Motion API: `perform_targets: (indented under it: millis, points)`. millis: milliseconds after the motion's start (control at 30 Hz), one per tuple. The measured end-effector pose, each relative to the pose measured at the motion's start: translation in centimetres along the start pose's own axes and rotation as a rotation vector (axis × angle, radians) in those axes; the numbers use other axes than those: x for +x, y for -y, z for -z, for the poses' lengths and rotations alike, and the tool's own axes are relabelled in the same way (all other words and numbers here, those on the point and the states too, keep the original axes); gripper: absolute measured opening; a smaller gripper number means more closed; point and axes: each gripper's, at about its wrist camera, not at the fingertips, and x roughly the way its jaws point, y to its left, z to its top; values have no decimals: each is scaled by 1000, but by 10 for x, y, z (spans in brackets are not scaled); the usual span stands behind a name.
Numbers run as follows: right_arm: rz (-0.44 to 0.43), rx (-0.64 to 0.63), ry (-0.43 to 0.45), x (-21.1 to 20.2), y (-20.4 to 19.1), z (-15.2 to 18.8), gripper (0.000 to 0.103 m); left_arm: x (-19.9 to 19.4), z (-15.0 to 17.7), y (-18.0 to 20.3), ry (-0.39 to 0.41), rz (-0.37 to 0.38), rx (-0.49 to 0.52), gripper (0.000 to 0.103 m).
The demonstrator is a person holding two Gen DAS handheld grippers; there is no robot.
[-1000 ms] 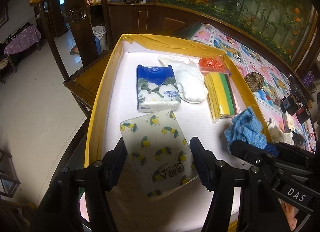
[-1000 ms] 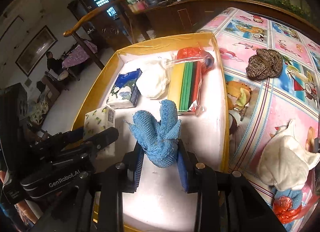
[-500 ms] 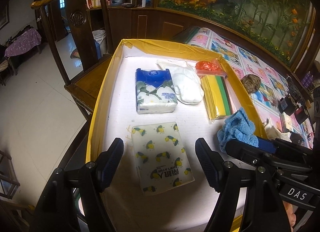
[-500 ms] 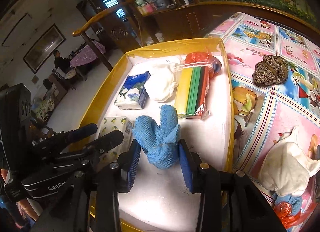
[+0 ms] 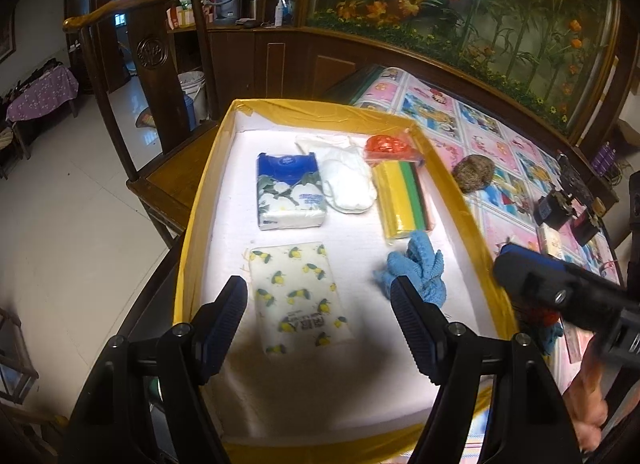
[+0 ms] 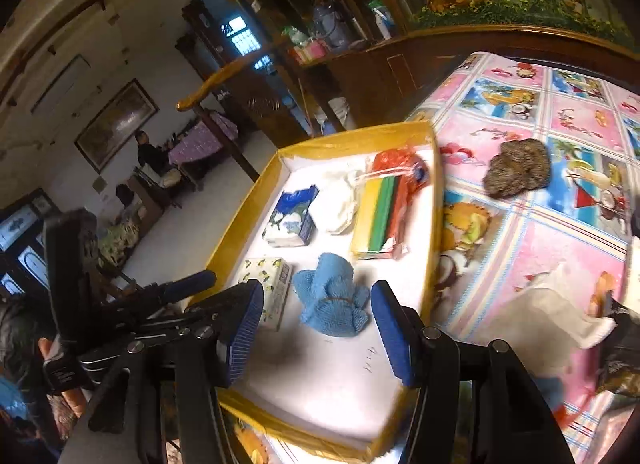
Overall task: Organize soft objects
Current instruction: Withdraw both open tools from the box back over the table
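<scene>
Jaws wide and empty on both our grippers, the brown knit bundle [image 6: 516, 174] lies upper right of the right gripper [image 6: 316, 334], the nearer one.

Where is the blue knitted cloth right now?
The blue knitted cloth lies on the tray's white floor, between the lemon-print tissue pack and the coloured sponge pack, free of the open right gripper.

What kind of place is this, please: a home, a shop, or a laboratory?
Most likely a home, perhaps a dining or living room. A carved wooden chair stands beside a table with a cartoon-print tablecloth, and a framed picture hangs on the wall.
</scene>
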Motion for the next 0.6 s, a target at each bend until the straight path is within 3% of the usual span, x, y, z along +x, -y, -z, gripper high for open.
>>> perform_targets:
  millis: [167,333,467,600]
  points:
    - [8,69,108,-70,43,13,61,-13,5,27,5,41,45,74]
    - [121,132,213,-139,95,41,61,-26,14,72,3,91,126,74]
    - [96,309,262,-179,146,67,61,-30,23,114,-28,161,186,74]
    - [83,399,333,-208,167,74,61,-23,37,157,-73,214,235,74]
